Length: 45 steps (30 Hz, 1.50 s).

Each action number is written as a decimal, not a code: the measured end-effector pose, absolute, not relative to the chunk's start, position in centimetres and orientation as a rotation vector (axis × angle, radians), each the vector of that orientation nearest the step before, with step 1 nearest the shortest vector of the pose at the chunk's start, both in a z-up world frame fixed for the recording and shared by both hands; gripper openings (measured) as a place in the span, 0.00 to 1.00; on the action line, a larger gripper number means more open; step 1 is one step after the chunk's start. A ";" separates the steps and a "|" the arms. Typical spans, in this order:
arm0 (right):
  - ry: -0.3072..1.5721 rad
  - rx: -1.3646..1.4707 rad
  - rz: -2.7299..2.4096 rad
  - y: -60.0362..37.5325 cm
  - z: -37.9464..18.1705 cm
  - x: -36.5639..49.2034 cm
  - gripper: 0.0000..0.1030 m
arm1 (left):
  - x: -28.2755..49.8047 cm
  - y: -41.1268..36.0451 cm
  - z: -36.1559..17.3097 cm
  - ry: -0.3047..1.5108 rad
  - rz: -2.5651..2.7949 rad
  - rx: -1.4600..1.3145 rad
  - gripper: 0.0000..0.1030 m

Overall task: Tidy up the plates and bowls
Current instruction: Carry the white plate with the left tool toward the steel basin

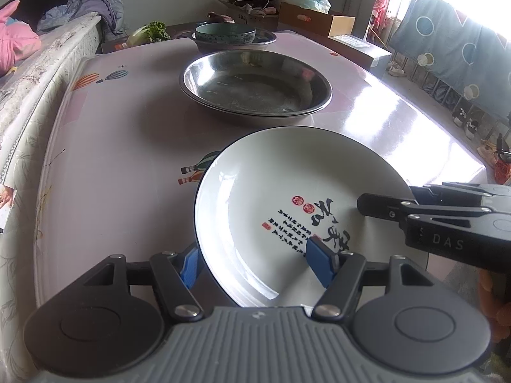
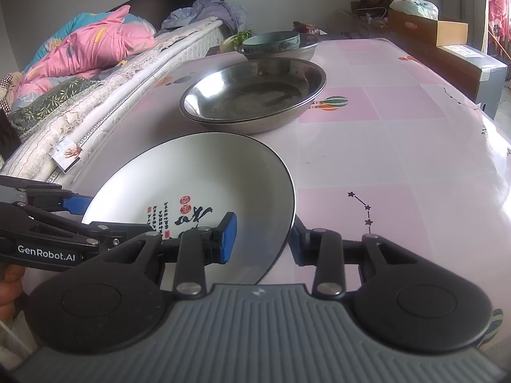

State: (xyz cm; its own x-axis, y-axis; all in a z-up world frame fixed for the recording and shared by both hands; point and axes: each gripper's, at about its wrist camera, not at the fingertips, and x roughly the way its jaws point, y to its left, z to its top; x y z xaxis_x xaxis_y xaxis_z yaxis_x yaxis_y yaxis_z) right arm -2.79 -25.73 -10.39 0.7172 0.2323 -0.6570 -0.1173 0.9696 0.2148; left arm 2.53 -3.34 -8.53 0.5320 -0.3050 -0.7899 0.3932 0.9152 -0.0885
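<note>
We straddle the white calligraphy plate (image 1: 281, 210) near the table's (image 1: 127, 146) six o'clock edge, left gripper (image 1: 258, 263) and right gripper (image 2: 263, 239) both spread (neither pinching); a one-sided squeeze could tip it off.

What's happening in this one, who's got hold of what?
A person works a pair of tongs in each hand at a pink table. Both straddle the rim of a white plate with black calligraphy, the left tongs on one side, the right tongs on the other, neither visibly clamped. Beyond it sit stacked steel basins, then a teal bowl inside another steel basin. The plate has not yet joined either pile.
</note>
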 end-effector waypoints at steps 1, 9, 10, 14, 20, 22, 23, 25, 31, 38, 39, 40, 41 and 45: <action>0.746 0.164 0.194 -25.8 -10.4 -2.8 0.33 | 2.6 -3.3 -8.6 0.919 -0.419 0.105 0.66; 0.734 0.182 0.201 -26.1 -10.7 -2.8 0.33 | 3.1 -3.4 -8.8 0.912 -0.437 0.111 0.71; 0.732 0.185 0.201 -26.2 -10.8 -2.8 0.33 | 3.2 -3.5 -8.9 0.910 -0.438 0.112 0.72; 0.721 0.195 0.203 -26.3 -11.0 -2.7 0.33 | 3.2 -3.6 -9.0 0.904 -0.439 0.113 0.74; 0.712 0.185 0.204 -26.0 -11.0 -2.6 0.35 | 2.8 -3.6 -8.8 0.891 -0.421 0.107 0.73; 0.713 0.190 0.201 -26.0 -10.9 -2.6 0.36 | 2.8 -3.5 -8.7 0.894 -0.415 0.099 0.71; 0.714 0.195 0.198 -26.0 -10.9 -2.6 0.36 | 2.8 -3.4 -8.7 0.895 -0.413 0.095 0.69; 0.715 0.205 0.196 -26.0 -10.8 -2.7 0.36 | 2.8 -3.3 -8.6 0.899 -0.409 0.090 0.67; 0.710 0.212 0.190 -26.0 -10.4 -3.1 0.36 | 2.3 -3.1 -8.5 0.900 -0.409 0.076 0.66; 0.706 0.222 0.186 -26.1 -10.2 -3.4 0.36 | 2.2 -3.0 -8.1 0.890 -0.408 0.065 0.66; 0.705 0.223 0.186 -26.2 -10.2 -3.4 0.36 | 2.2 -3.0 -8.1 0.887 -0.407 0.063 0.66; 0.705 0.224 0.186 -26.2 -10.2 -3.4 0.36 | 2.2 -2.9 -8.0 0.885 -0.405 0.063 0.66; 0.704 0.225 0.188 -26.2 -10.2 -3.4 0.36 | 2.2 -2.9 -7.9 0.883 -0.403 0.062 0.66; 0.698 0.225 0.193 -26.1 -9.9 -3.4 0.36 | 2.1 -2.8 -7.7 0.877 -0.397 0.057 0.65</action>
